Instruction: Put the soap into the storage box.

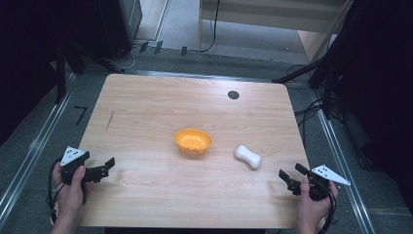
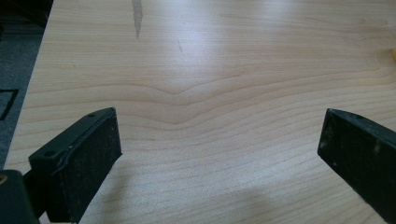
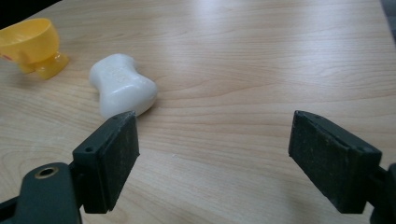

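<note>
- The white soap bar (image 1: 248, 156) lies flat on the wooden table (image 1: 146, 112). It is shaped a bit like a bone, thin in the middle and fat at both ends.
- The yellow bowl (image 1: 193, 141) sits near the middle of the table, just to the left of the soap bar. The two do not touch.
- The right gripper (image 1: 290, 179) is near the soap bar, on the side closer to the person, by the table's right edge. A hand holds it. It is not touching the soap bar.
- In the right gripper view, its two black jaws are wide apart with nothing between them. The soap bar (image 3: 122, 90) lies past the left jaw, and the yellow bowl (image 3: 31, 45) is farther off behind it.
- The left gripper (image 1: 108, 165) is far from the soap bar, over by the table's left edge. A hand holds it too.
- In the left gripper view, its jaws are also wide apart, with bare wood (image 2: 210, 93) between them.
- A small dark round spot (image 1: 233, 94) is on the table, far behind the soap bar.
</note>
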A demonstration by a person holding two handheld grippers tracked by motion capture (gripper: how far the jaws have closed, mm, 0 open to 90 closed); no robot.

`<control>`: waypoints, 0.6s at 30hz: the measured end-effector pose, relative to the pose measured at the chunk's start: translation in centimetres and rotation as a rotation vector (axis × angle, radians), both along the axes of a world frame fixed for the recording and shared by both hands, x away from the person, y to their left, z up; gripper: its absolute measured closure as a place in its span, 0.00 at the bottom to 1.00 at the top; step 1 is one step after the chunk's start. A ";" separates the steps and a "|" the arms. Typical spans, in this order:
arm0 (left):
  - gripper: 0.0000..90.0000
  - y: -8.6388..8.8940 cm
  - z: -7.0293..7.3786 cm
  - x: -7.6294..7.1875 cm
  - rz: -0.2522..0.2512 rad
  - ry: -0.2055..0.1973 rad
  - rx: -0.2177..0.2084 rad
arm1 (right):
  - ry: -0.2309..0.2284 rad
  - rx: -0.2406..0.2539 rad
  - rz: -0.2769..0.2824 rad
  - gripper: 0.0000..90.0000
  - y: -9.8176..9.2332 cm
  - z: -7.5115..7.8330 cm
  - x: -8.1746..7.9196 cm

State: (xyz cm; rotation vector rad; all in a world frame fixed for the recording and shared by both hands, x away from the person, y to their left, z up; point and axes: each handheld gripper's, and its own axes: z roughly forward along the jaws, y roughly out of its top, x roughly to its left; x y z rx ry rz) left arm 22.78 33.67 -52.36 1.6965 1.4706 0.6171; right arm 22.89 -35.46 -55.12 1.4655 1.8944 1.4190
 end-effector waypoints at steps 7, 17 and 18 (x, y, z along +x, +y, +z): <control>0.00 -0.3 0.0 0.0 0.001 0.002 0.019 | 0.035 -0.156 0.084 0.28 1.1 1.1 0.7; 0.00 -0.4 0.0 0.0 -0.004 0.005 0.035 | 0.221 -0.375 0.270 0.30 3.3 2.3 3.3; 0.00 -0.4 0.0 0.0 -0.004 0.005 0.035 | 0.250 -0.412 0.301 0.30 3.9 2.5 3.9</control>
